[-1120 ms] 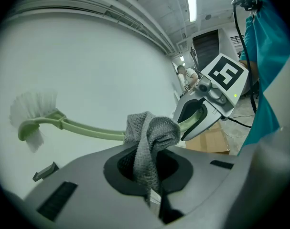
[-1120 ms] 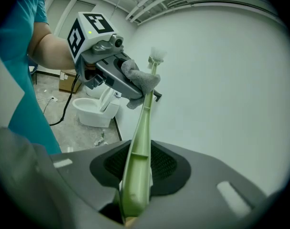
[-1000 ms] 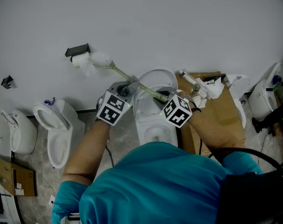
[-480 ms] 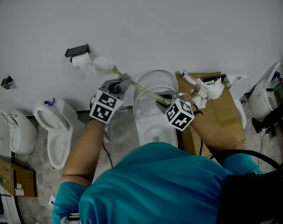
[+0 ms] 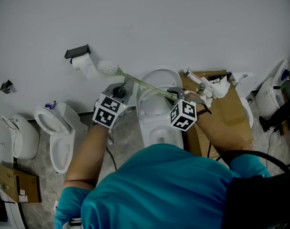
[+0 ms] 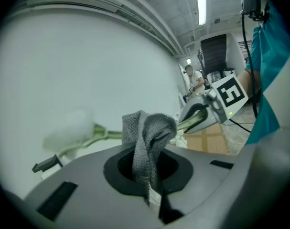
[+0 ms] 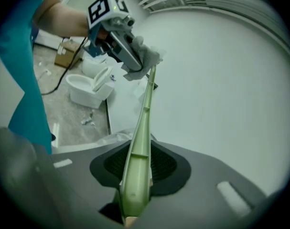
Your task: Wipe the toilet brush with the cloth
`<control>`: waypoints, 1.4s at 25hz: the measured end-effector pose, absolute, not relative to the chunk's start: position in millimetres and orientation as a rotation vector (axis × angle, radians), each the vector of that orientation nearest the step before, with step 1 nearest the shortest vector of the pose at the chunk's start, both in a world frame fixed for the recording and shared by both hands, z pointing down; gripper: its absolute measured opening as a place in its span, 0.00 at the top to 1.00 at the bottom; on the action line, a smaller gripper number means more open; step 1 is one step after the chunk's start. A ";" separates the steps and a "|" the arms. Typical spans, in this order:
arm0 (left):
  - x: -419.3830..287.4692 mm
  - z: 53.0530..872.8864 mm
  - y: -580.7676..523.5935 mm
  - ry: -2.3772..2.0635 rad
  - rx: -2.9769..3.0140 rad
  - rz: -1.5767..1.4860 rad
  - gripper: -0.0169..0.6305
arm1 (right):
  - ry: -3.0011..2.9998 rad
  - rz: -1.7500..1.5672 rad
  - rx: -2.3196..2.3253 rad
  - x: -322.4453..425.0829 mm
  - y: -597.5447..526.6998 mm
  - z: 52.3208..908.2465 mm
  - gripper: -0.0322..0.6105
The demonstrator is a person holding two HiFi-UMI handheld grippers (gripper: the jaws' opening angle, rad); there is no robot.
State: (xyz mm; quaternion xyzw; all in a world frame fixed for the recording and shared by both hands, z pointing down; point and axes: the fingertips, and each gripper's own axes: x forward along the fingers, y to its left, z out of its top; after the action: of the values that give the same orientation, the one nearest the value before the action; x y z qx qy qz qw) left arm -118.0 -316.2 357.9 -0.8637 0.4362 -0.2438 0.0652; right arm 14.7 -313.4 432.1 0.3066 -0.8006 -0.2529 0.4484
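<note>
1. White wall [image 5: 183,23] fills the background. The grey floor [image 5: 125,142] below it carries several toilets: one toilet [image 5: 154,128] is straight ahead of the person and another [image 5: 56,137] is off to the left. Cardboard [image 5: 230,113] lies on the right.
2. A paper roll [image 5: 85,65] hangs on the wall at upper left.
3. The right gripper [image 5: 177,95] has its jaws clamped on the near end of the brush [image 5: 145,85]. In the right gripper view the pale green handle [image 7: 141,147] runs straight out from between them towards the wall.
4. The brush is held in the air above the middle toilet and slants up to the left. Its white head [image 5: 108,68] is just beside the roll.
5. The left gripper [image 5: 127,85] pinches the grey cloth [image 6: 149,137], and a folded bunch of it sticks up from between the jaws.
6. The cloth sits partway along the handle, nearer the head than the right gripper. It seems to lie against the handle, though the wide-angle views leave the contact unclear.
</note>
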 end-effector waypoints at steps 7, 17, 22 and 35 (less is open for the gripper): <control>-32.6 351.0 -301.3 0.988 -2.682 -0.787 0.94 | -1.722 -0.887 0.683 9.9 -326.5 453.2 0.79; -3.7 394.4 -319.4 0.936 -2.972 -0.918 0.94 | -1.700 -0.982 0.661 -13.8 -318.5 444.7 0.79; -7.1 401.8 -323.4 0.942 -2.968 -0.973 0.94 | -1.679 -1.007 0.661 -14.1 -317.8 446.3 0.79; -23.5 415.4 -322.3 0.935 -2.892 -1.170 0.94 | -1.626 -1.042 0.625 -10.5 -313.4 455.1 0.79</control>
State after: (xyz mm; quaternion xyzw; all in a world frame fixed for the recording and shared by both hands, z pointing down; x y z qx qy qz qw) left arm -23.5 -322.3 415.4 -0.8865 0.2866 -0.3587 -0.0575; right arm -10.5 -313.4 455.1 0.2614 -0.6804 -0.4359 0.5280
